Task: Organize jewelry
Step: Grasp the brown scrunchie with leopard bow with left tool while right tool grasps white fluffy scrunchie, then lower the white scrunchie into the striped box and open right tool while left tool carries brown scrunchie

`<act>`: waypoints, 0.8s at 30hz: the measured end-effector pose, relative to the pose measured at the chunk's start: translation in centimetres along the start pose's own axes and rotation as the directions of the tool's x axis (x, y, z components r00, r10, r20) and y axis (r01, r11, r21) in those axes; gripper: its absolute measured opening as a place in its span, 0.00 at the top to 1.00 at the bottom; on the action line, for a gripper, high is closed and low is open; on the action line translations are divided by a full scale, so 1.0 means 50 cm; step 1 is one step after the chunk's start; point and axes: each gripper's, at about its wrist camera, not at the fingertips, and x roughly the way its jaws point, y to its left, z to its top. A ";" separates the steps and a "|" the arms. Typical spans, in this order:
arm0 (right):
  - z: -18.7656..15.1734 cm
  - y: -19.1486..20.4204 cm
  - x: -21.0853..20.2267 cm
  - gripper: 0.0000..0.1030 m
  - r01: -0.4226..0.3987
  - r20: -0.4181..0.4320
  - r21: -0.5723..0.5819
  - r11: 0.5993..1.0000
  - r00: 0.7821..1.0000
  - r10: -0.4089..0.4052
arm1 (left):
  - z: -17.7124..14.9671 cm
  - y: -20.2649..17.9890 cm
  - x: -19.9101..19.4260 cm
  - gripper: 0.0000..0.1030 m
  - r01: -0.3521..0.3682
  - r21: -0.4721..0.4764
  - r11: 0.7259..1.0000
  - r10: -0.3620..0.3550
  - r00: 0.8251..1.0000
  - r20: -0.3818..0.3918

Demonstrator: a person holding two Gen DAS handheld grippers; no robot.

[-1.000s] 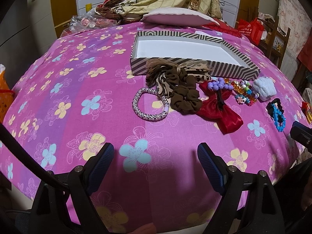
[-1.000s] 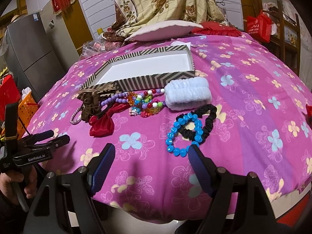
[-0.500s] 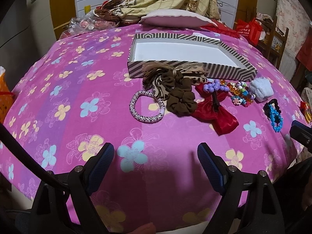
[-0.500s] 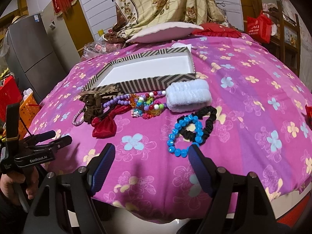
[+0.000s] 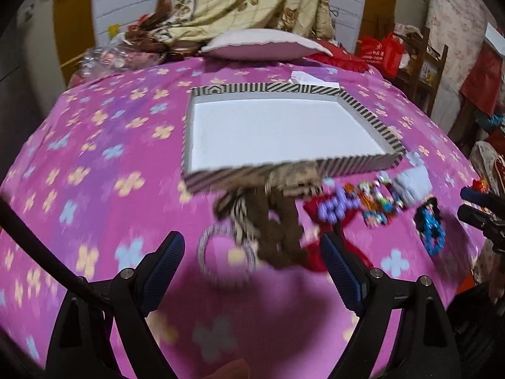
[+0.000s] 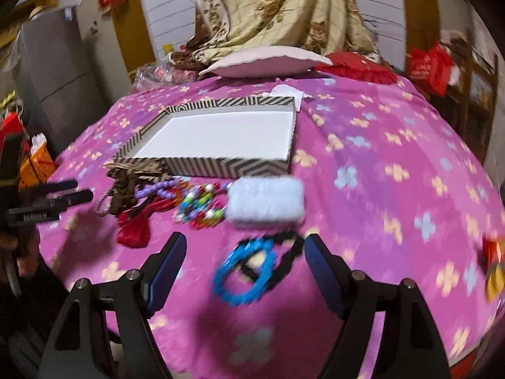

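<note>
Blurred brown scrunchies, beads indistinct

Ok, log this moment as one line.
left gripper: open, empty | right gripper: open, empty | striped box: empty | jewelry: on bedspread

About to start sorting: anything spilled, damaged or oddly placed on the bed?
Nothing damaged. The striped tray sits empty while all the accessories, from brown scrunchies to the blue bead bracelet, lie loose before it.

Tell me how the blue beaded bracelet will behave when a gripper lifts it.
The blue beaded bracelet is a loop of round beads, so it will probably sag and dangle. It overlaps the black scrunchie, which may drag along. The beads look smooth, so flat pads might slip.
</note>
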 end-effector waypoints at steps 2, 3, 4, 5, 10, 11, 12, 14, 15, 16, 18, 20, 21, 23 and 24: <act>0.022 -0.018 0.025 0.22 -0.010 -0.015 -0.003 1.000 1.000 0.010 | 0.030 0.013 0.040 0.30 0.005 -0.004 1.000 -0.005 0.999 -0.037; 0.032 -0.028 0.040 0.22 -0.008 -0.022 0.001 1.000 1.000 0.008 | 0.042 0.015 0.059 0.30 0.005 0.002 1.000 -0.004 0.999 -0.054; 0.041 -0.041 0.059 0.22 -0.016 -0.030 0.014 1.000 0.999 0.016 | 0.052 0.017 0.077 0.30 0.010 0.007 1.000 -0.010 0.998 -0.067; 0.044 -0.053 0.075 0.22 -0.026 -0.041 0.034 0.999 0.999 0.028 | 0.054 0.014 0.086 0.30 0.014 0.011 1.000 -0.013 0.997 -0.070; 0.032 -0.101 0.146 0.22 -0.101 -0.101 0.192 0.976 0.987 0.122 | 0.059 -0.002 0.144 0.30 0.050 0.042 0.998 -0.046 0.994 -0.095; 0.032 -0.098 0.153 0.22 -0.113 -0.115 0.194 0.975 0.984 0.137 | 0.057 -0.005 0.150 0.30 0.048 0.046 0.998 -0.044 0.995 -0.095; 0.034 -0.092 0.155 0.22 -0.129 -0.112 0.183 0.975 0.982 0.151 | 0.056 -0.010 0.155 0.30 0.037 0.057 0.998 -0.031 0.995 -0.095; 0.037 -0.077 0.155 0.22 -0.139 -0.091 0.156 0.978 0.984 0.155 | 0.058 -0.018 0.159 0.30 0.003 0.080 0.997 0.004 0.996 -0.085; 0.038 -0.072 0.158 0.22 -0.141 -0.089 0.151 0.978 0.984 0.156 | 0.058 -0.021 0.161 0.30 -0.002 0.083 0.997 0.009 0.996 -0.085; 0.037 -0.070 0.161 0.22 -0.137 -0.089 0.153 0.979 0.984 0.152 | 0.058 -0.021 0.165 0.30 0.003 0.079 0.997 0.005 0.995 -0.095; 0.037 -0.069 0.169 0.22 -0.130 -0.096 0.168 0.977 0.984 0.147 | 0.054 -0.012 0.178 0.30 0.036 0.051 0.998 -0.029 0.990 -0.139; 0.040 -0.069 0.173 0.22 -0.117 -0.098 0.171 0.978 0.986 0.135 | 0.053 -0.009 0.175 0.30 0.014 0.052 0.999 -0.007 0.991 -0.131; 0.041 -0.068 0.174 0.22 -0.114 -0.097 0.175 0.978 0.986 0.133 | 0.053 -0.006 0.175 0.30 0.015 0.042 0.999 -0.009 0.992 -0.128; 0.045 -0.071 0.177 0.22 -0.108 -0.097 0.185 0.977 0.987 0.128 | 0.053 0.000 0.173 0.30 0.025 0.015 1.000 -0.023 0.992 -0.122; 0.045 -0.073 0.177 0.22 -0.108 -0.097 0.188 0.976 0.987 0.128 | 0.053 0.002 0.172 0.30 0.026 0.009 1.000 -0.024 0.993 -0.117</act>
